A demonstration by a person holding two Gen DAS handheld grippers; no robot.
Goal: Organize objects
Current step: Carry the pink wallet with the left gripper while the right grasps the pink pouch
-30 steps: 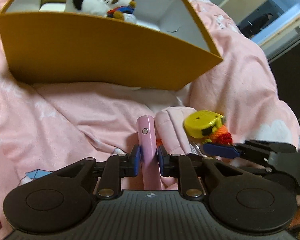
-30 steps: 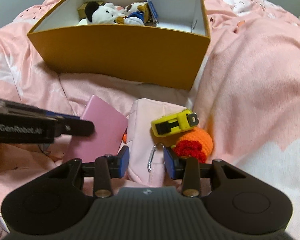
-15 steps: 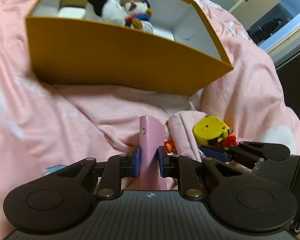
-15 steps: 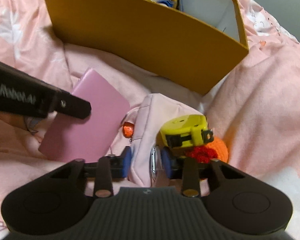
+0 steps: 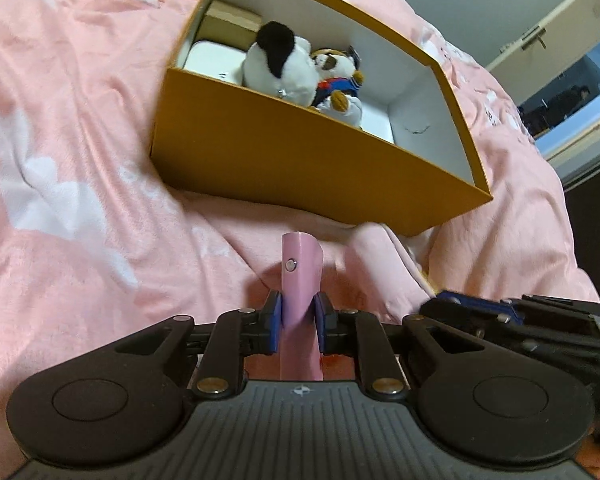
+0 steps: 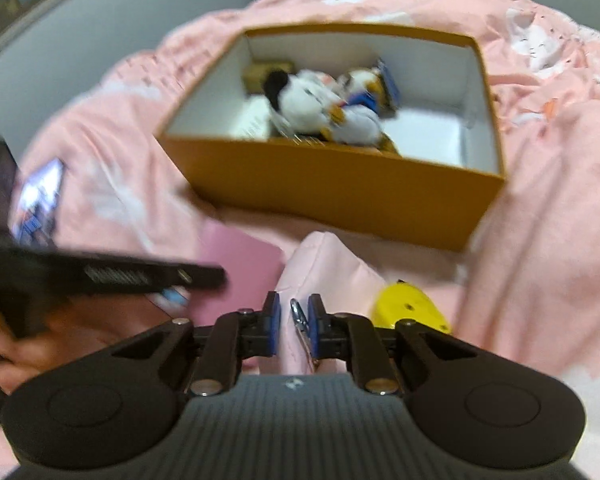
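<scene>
My left gripper (image 5: 298,316) is shut on a flat pink case (image 5: 300,264) with a snap button, held edge-up above the bedding. My right gripper (image 6: 294,324) has its jaws closing on a pale pink pouch (image 6: 328,264). The pads press the pouch's fabric, with its metal clip (image 6: 298,316) between them. A yellow tape measure (image 6: 408,308) lies just right of the pouch. Ahead stands an open orange box (image 5: 300,160) with two plush toys (image 5: 284,64) inside. In the right wrist view the pink case (image 6: 240,256) shows at left behind the left gripper's fingers (image 6: 160,278).
Everything rests on a rumpled pink blanket (image 5: 80,140). The box also holds a white flat item (image 5: 212,58) and a small brown carton (image 5: 232,24); its right half shows bare white floor (image 6: 424,128). A hand (image 6: 12,352) grips the left tool. A cupboard (image 5: 540,40) stands far right.
Both grippers have risen, so the box's inside now shows. The right gripper's jaws went from open around the pouch to shut on it. The left gripper kept hold of the pink case.
</scene>
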